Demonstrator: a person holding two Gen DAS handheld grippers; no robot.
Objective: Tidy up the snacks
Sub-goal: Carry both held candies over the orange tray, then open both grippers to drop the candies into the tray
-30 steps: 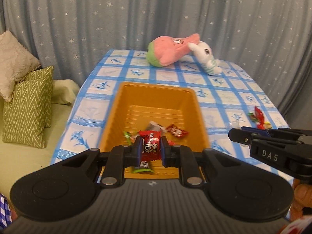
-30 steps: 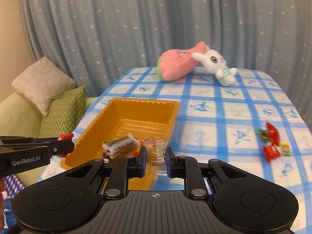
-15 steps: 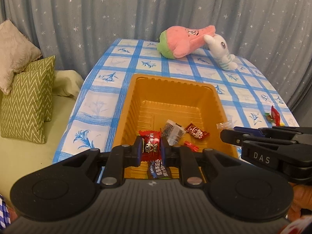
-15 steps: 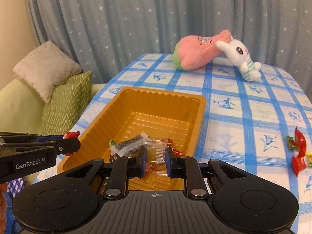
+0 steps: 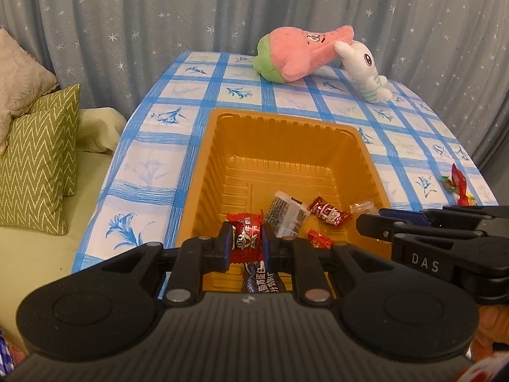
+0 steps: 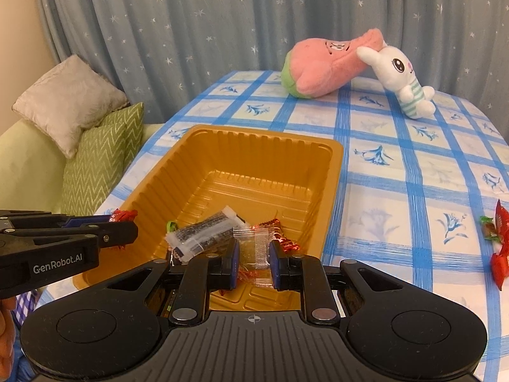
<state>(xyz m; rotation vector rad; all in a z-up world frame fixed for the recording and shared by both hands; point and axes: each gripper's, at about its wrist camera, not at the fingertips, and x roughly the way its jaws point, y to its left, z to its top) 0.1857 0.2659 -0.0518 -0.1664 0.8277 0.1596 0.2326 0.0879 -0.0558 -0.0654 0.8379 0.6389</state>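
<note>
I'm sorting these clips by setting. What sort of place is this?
Most likely a home living room: a sofa with cushions beside a table under a blue checked cloth, star-patterned curtains behind, and two plush toys lying at the table's far end.

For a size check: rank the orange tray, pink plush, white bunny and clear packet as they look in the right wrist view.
1. orange tray
2. pink plush
3. white bunny
4. clear packet, though it sits nearest the camera, so its look is inflated.
</note>
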